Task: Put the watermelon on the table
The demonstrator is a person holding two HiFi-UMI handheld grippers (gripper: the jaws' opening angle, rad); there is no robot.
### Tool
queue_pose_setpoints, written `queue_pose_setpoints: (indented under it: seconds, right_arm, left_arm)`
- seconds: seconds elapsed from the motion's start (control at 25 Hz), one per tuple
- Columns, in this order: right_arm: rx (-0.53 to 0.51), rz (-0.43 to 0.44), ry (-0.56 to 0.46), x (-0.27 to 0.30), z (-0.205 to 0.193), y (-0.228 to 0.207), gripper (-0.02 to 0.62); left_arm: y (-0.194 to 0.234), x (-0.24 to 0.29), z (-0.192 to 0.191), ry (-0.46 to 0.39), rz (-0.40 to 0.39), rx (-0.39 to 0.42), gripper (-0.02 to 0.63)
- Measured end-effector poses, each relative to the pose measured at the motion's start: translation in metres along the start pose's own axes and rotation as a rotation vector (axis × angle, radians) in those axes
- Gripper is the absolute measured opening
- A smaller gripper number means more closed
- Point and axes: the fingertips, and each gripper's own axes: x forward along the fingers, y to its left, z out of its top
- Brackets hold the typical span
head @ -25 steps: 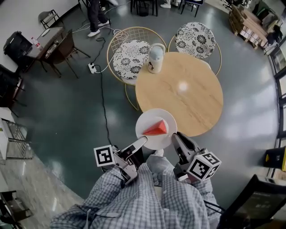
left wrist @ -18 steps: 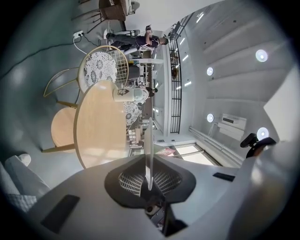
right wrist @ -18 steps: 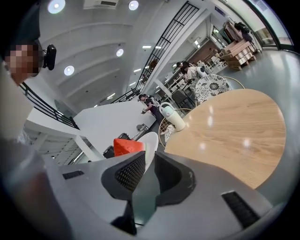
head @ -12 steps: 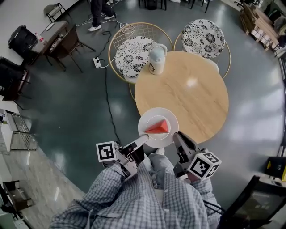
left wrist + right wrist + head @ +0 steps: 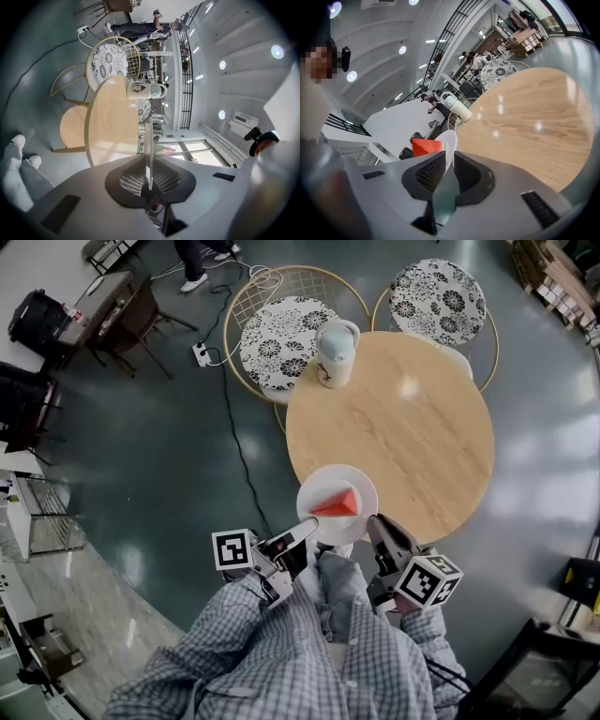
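A red wedge of watermelon [image 5: 336,502] lies on a white plate [image 5: 362,486] that hangs over the near edge of the round wooden table [image 5: 403,418]. My left gripper [image 5: 309,524] is shut on the plate's left rim. My right gripper [image 5: 375,521] holds the right rim, and its jaws have just been closing with the rim between them. In the left gripper view the plate [image 5: 148,147] shows edge-on between the pads of the left gripper [image 5: 149,179], with the watermelon [image 5: 165,151] beyond. In the right gripper view the plate [image 5: 449,140] and the watermelon [image 5: 425,146] sit above the right gripper [image 5: 447,171].
A pale lidded jug [image 5: 336,352] stands at the table's far edge. Two wire chairs with patterned cushions [image 5: 281,343] [image 5: 436,301] stand behind it. A power strip with a cable [image 5: 202,354] lies on the dark floor to the left. A person's checked sleeves fill the bottom of the head view.
Both grippers have sunk with the plate and carried it a little further over the table's near edge. The table and jug now look nearer in the head view.
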Motion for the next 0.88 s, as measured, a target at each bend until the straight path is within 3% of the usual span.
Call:
queue_pose_setpoints:
  seconds: [0.88]
  right_arm:
    - [0.105, -0.124, 0.134, 0.087, -0.025, -0.055, 0.061]
  left_arm:
    - [0.083, 0.004, 0.061, 0.033, 0.141, -0.075, 0.035]
